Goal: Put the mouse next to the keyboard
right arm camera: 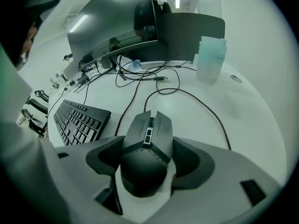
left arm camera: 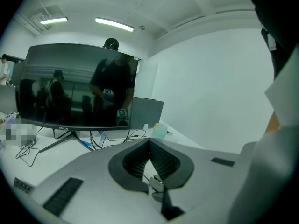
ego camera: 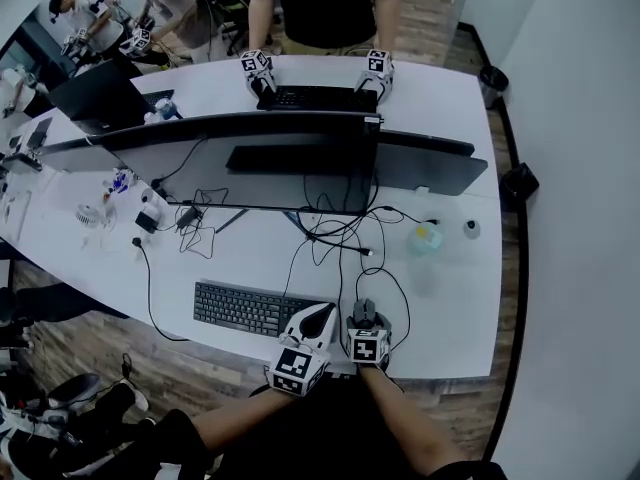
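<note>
Left gripper (left arm camera: 149, 144), nearest, shows jaws closed together on nothing, by the right end of the keyboard (ego camera: 255, 308). Right gripper (right arm camera: 147, 158) has its jaws clasped on the mouse (right arm camera: 149, 129), just right of the keyboard near the front edge of the surface (ego camera: 440, 308). Recommended: set it flat, parallel to the keyboard, with the cable (right arm camera: 205, 106) slack, before releasing.

The desk (ego camera: 450, 308) carries two keyboards: the near keyboard (ego camera: 255, 308) and the far keyboard (ego camera: 312, 98). There is one mouse (ego camera: 364, 311), one cup (ego camera: 427, 237) and one laptop (ego camera: 95, 96). Monitors are two: a wide monitor (ego camera: 220, 158) and a smaller monitor (ego camera: 425, 163). I count four grippers: the left gripper (ego camera: 322, 318), the right gripper (ego camera: 366, 324), and across the desk a third gripper (ego camera: 262, 83) and a fourth gripper (ego camera: 370, 83).
</note>
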{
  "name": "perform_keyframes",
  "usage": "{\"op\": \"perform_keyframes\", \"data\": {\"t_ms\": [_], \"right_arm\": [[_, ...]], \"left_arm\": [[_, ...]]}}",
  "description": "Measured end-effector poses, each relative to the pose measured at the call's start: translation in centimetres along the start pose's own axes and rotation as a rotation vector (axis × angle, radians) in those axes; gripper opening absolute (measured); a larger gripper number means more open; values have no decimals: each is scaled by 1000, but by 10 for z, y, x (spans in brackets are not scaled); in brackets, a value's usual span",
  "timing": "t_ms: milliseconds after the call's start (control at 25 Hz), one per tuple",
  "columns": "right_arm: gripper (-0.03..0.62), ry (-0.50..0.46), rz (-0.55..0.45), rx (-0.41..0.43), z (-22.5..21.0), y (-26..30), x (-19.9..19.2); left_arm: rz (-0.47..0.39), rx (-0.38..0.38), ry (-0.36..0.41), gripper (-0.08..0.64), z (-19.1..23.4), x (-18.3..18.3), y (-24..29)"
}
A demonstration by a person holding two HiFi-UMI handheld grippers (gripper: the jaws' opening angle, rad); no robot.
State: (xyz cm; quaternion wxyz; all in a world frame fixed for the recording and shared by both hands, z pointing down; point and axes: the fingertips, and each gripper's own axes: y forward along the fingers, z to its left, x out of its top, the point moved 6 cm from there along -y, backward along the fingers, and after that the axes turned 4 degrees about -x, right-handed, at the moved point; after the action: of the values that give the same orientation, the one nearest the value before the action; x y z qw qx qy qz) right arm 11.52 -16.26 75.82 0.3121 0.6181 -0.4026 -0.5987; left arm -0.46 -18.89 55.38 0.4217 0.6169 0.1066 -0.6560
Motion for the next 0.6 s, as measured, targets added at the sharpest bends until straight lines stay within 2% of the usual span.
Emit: {"op": "perform_keyframes", "data": {"t_ms": [200, 320, 440, 600], "right_arm": [[318, -2, 11, 6, -3, 3, 1], [318, 30, 20, 22, -4, -1, 2], [318, 71, 14, 18, -5, -18, 5], [318, 56, -53, 0, -2, -44, 7]], "left_arm": [[-39, -7, 24, 3, 2, 10, -4], [-57, -9, 36, 3, 4, 15, -11], [-75, -12, 16, 3, 7, 16, -18], [-116, -25, -14, 3, 5, 16, -30]]}}
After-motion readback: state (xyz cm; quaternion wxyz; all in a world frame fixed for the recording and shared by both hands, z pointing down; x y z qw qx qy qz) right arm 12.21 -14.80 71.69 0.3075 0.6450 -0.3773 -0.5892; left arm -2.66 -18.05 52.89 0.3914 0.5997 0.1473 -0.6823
